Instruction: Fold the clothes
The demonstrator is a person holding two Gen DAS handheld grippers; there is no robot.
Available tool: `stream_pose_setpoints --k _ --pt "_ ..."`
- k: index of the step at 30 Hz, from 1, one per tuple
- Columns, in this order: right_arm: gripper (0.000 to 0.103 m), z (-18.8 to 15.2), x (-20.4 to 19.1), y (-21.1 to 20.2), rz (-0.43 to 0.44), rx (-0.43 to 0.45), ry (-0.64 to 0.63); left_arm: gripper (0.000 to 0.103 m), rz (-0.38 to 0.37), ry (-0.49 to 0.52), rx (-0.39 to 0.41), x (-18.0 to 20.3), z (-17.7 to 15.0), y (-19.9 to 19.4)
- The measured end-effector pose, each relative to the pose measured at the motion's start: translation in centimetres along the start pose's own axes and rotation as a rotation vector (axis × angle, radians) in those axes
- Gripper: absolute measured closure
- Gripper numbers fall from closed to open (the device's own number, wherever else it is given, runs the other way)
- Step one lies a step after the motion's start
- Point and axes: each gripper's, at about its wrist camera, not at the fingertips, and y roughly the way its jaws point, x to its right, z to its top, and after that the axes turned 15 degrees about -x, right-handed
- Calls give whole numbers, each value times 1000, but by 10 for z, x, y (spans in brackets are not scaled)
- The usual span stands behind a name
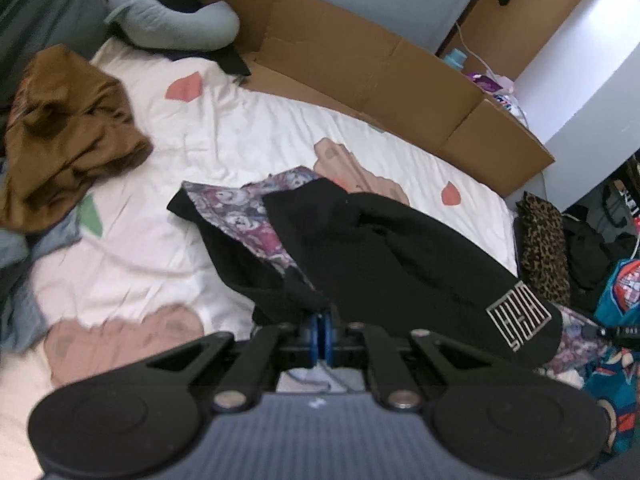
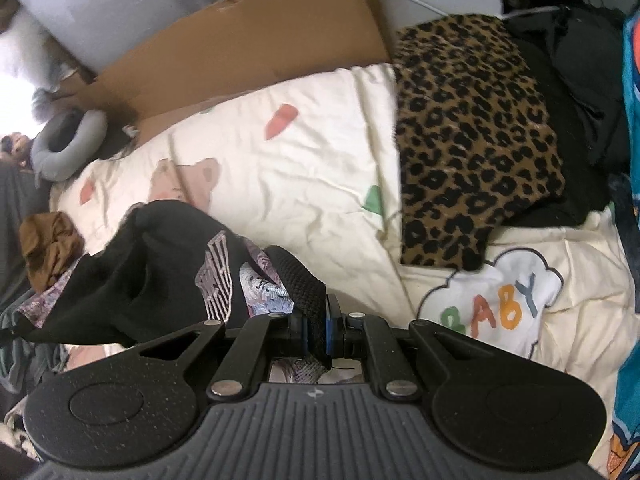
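— What do we have at the left gripper (image 1: 322, 334)?

— Our blue pads are pressed together on an edge of the black knit garment with a purple floral lining and a white maze-like logo patch (image 1: 360, 248); it fans out from the jaws across the bed.

— And the right gripper (image 2: 316, 330)?

— Clenched on a black mesh-textured edge of the same garment (image 2: 160, 264), which bunches off to the left of the jaws (a scrap of lining pokes out behind the pads).

— What lies beneath?

— A cream cotton bedsheet printed with pink bears and coloured shapes (image 1: 248, 120), a "BABY" cloud showing in the right view. We see a crumpled brown cloth (image 1: 68, 128) well apart to the left, a folded leopard-print fabric (image 2: 476, 140) on the bed's far side, flattened brown cardboard (image 1: 360, 60) against the wall, and a grey curved neck pillow (image 1: 172, 20) near the head.
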Motion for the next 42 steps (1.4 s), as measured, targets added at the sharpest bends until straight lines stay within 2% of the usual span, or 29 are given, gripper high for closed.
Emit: stream_pose_setpoints --k 7,10,20,30,33,36,37,40,42 --pt "97 -4 -24 -14 13 -8 -66 100 -11 -29 -6 -3 -43 -30" --pt "97 -10 -27 -13 18 -14 -76 100 -18 -29 -32 -3 -61 -33" --pt "97 -25 -19 -3 17 -53 -65 100 -32 -65 -88 -9 -118 -43" --pt "97 -36 -15 7 -3 -99 -86 100 -57 -104 -150 -14 -153 -34" --pt "96 -40 -12 11 -6 -116 -84 100 -42 -99 -162 -15 -161 -34" --pt "88 -43 -7 16 -14 -135 -72 95 -27 -121 -189 -21 -165 -34" --pt "83 -44 -6 16 -12 -134 -70 90 -24 -132 -196 -24 -166 -35" --pt "62 -44 -1 13 2 -122 -68 85 -4 -149 -198 -32 -162 -38" --pt "61 -42 2 11 6 -111 -62 85 11 -153 -187 -39 -154 -40"
